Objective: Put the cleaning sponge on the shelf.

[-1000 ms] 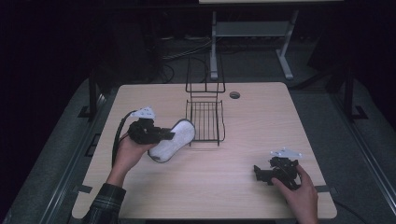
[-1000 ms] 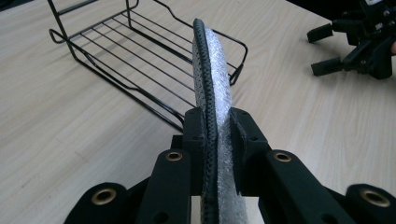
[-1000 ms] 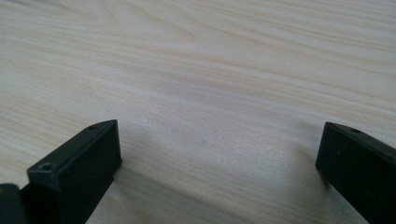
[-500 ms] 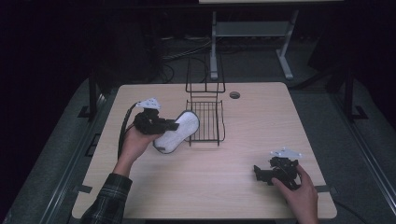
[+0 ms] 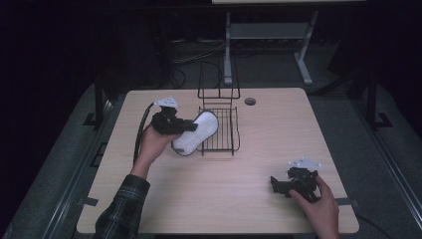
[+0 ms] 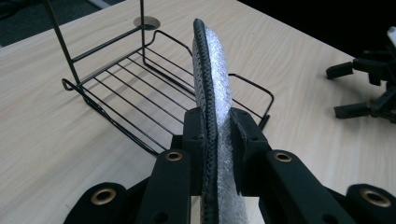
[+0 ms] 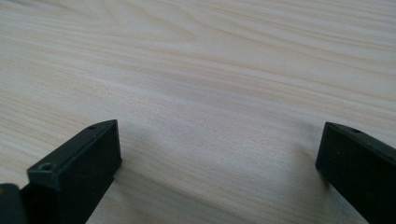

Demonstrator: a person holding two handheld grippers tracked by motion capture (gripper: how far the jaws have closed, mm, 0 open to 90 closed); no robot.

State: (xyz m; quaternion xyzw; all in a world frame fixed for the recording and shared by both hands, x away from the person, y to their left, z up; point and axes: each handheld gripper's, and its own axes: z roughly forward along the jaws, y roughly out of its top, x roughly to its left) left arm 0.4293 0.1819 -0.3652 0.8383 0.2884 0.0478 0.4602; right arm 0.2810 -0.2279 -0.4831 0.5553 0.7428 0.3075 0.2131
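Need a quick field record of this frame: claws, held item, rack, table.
left claw: shut on the insole, gripping it edge-on
insole: white with a dark rim, lifted, its far end over the rack
rack: black wire, on the table, tall frame at its far side, nothing seen lying in it
right claw: open, low over bare table, holding nothing
table: light wood, round hole near the far edge
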